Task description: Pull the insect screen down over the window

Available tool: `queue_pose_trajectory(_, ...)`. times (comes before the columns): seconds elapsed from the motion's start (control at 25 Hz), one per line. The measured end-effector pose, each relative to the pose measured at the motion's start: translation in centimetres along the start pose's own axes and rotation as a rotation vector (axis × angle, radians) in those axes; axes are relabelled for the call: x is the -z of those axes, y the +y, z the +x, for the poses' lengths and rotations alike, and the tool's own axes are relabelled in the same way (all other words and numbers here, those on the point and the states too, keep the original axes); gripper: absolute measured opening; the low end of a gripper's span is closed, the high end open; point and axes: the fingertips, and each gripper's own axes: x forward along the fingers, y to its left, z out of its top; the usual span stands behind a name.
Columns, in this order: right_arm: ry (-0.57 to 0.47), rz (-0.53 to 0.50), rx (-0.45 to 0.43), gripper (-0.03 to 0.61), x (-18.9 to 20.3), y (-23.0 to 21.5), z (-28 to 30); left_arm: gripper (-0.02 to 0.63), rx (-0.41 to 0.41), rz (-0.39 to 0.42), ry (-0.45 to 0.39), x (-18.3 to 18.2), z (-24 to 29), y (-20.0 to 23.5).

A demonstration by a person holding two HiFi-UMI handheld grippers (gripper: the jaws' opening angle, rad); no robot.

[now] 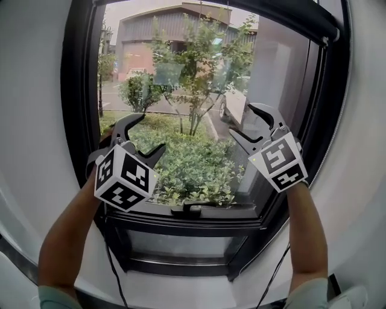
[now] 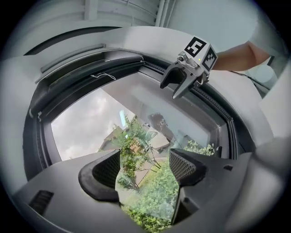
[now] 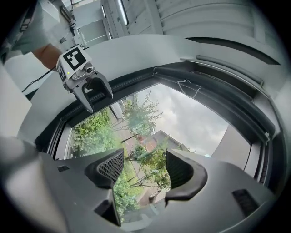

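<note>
The window [image 1: 199, 96] has a black frame, and no screen covers its glass. A dark roller housing [image 1: 304, 18] runs along its top edge. A thin white pull cord [image 2: 103, 76] [image 3: 187, 86] hangs in a small loop from that top bar. My left gripper [image 1: 148, 134] [image 2: 144, 166] is raised in front of the lower left pane, open, with only glass showing between its pads. My right gripper [image 1: 243, 121] [image 3: 141, 168] is held up at the right side of the pane, also open and empty. Each gripper shows in the other's view, well below the cord.
A black latch handle [image 1: 187, 210] sits on the lower sash bar. White curved wall surrounds the frame [image 1: 81, 90]. Thin cables [image 1: 114, 274] hang below the sill. Outside are shrubs, a small tree and a building.
</note>
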Motion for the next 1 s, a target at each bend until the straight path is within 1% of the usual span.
queue_pose_trajectory(0.08,-0.004,-0.013,0.036,0.284,-0.3,-2.3,0.4,0.333,-0.019,0.015,0.005,-0.6,0.7,1.7)
queue_pose_trajectory(0.2,0.006,-0.064,0.069,0.284,-0.8,-4.5,0.8,0.335,-0.049,0.048,0.022,-1.2,1.5,3.9)
queue_pose_trajectory(0.32,0.017,-0.137,0.105,0.284,-1.6,-7.2,1.2,0.345,-0.115,0.114,0.026,-2.6,2.1,7.1)
queue_pose_trajectory(0.44,0.024,-0.207,0.167,0.287,-2.9,-10.8,1.0,0.354,-0.177,0.172,0.022,-4.3,2.3,10.8)
queue_pose_trajectory(0.56,0.026,-0.261,0.212,0.323,-4.6,-14.1,0.7,0.369,-0.218,0.222,0.041,-5.5,2.2,14.1)
queue_pose_trajectory(0.68,0.033,-0.279,0.251,0.356,-6.0,-17.4,0.3,0.404,-0.242,0.257,0.071,-6.6,2.3,17.1)
queue_pose_trajectory(0.84,0.072,-0.305,0.275,0.365,-6.8,-20.9,0.0,0.414,-0.288,0.327,0.074,-9.4,1.9,20.8)
queue_pose_trajectory(0.92,0.099,-0.322,0.278,0.365,-7.0,-22.1,0.1,0.417,-0.302,0.384,0.1,-10.3,1.9,22.1)
queue_pose_trajectory(1.0,0.134,-0.342,0.273,0.365,-6.9,-22.9,0.3,0.425,-0.304,0.449,0.142,-10.7,2.0,23.1)
